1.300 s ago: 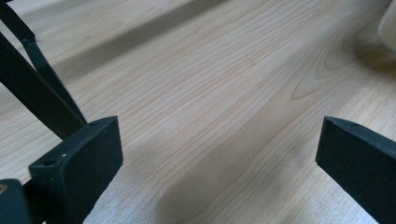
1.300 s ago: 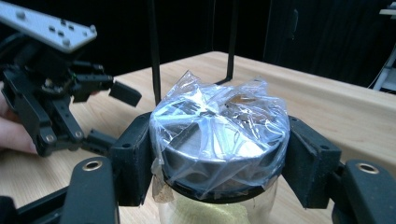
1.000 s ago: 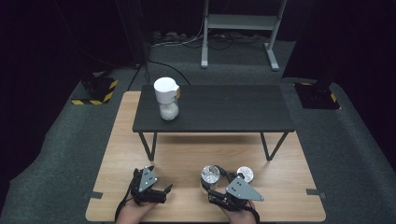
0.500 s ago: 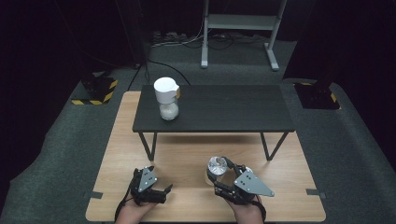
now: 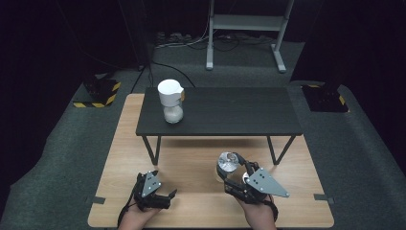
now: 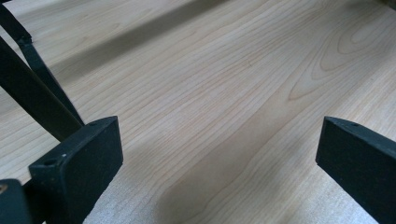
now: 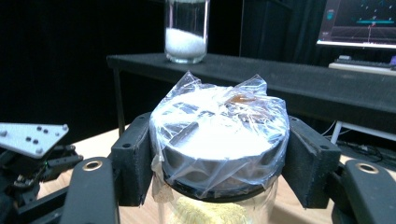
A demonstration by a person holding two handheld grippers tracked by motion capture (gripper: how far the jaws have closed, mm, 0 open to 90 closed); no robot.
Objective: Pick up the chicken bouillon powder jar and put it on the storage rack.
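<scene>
Left gripper [image 5: 165,195] first — parked low on the wooden desk [image 5: 191,163] at the person's near-left, jaws spread wide w/ nothing between them; in the left gripper view there's just bare wood grain between the two black pads. Looks like it's waiting its turn, kept clear of the action.

Moving right along the back: a black side table [image 5: 230,112] stands on the desk, and on its left end sits a glass jar [image 5: 171,103] w/ a white lid and white grains at the bottom. The right gripper view catches the same jar [image 7: 186,32] farther off, upright, well apart from both hands.

Then the right gripper [image 5: 229,173], near-right of centre — jaws pinching the second jar [image 5: 227,165] just at its lid. The right gripper view shows it well: pads clamp either side of the white cap [image 7: 219,135], which is wrapped in crinkled clear film, w/ yellowish contents visible through the glass below. Grip sits high, on the cap rather than the glass — prob. because the cap gives a flat-sided, non-slip hold and keeps the jar hanging upright so nothing tips.

Judging by where it hangs, this is a lift-and-carry step, and the open space on the black table beside the other jar seems the likely spot — that's a guess. Risk: film could let the cap slide in the pads.
</scene>
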